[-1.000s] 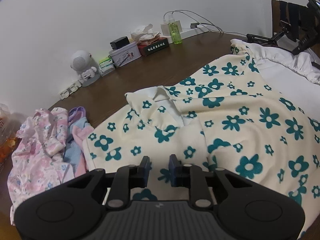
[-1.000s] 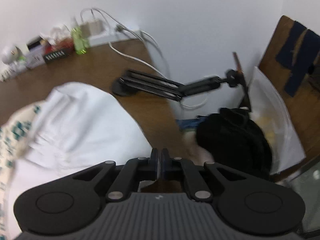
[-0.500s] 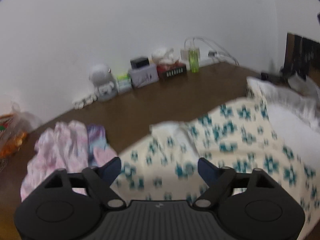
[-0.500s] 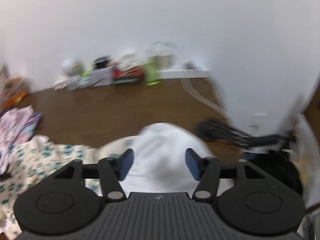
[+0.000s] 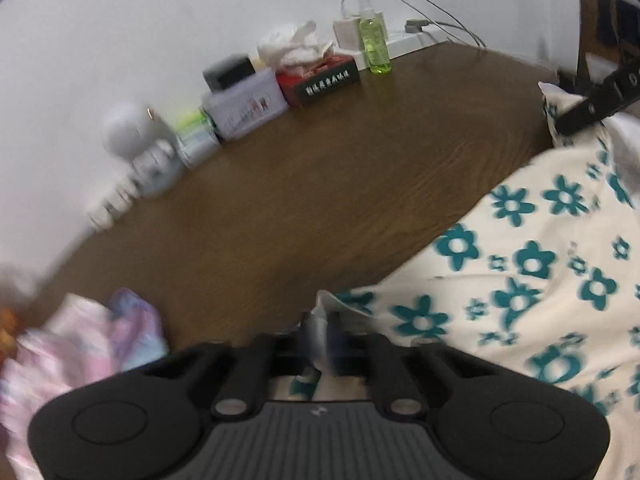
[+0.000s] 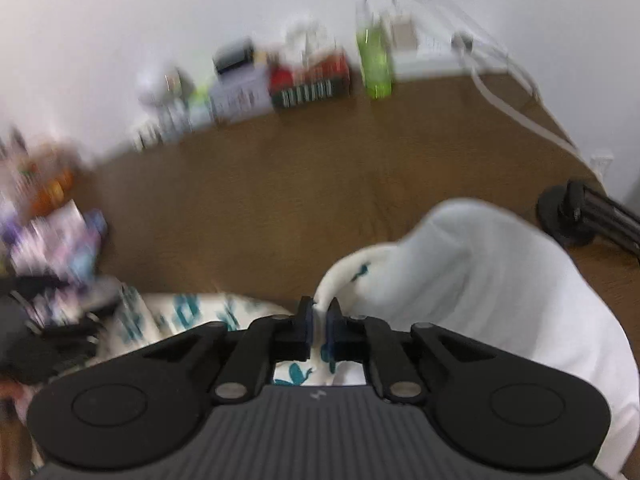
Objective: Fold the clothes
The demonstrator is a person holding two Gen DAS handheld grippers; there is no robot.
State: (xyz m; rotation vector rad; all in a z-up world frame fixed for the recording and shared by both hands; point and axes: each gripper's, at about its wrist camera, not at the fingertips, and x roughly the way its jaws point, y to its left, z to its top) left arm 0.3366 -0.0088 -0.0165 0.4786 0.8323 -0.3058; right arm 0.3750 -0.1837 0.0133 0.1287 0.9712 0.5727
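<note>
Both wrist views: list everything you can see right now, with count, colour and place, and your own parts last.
floral garment: one, cream with teal flowers, right side of table, white lining showing in right view
pink clothes: one pile, pink, purple and blue, left of table
table: one, brown wood
green bottle: one, by the wall
tissue box: one, red and black, left of bottle
tin: one, lilac, left of tissue box
white figure: one, by the wall, left of tin
cables: white, far right corner
black stand: one, right edge
left hand-held gripper: black, shut on garment corner
right hand-held gripper: black, shut on garment edge
</note>
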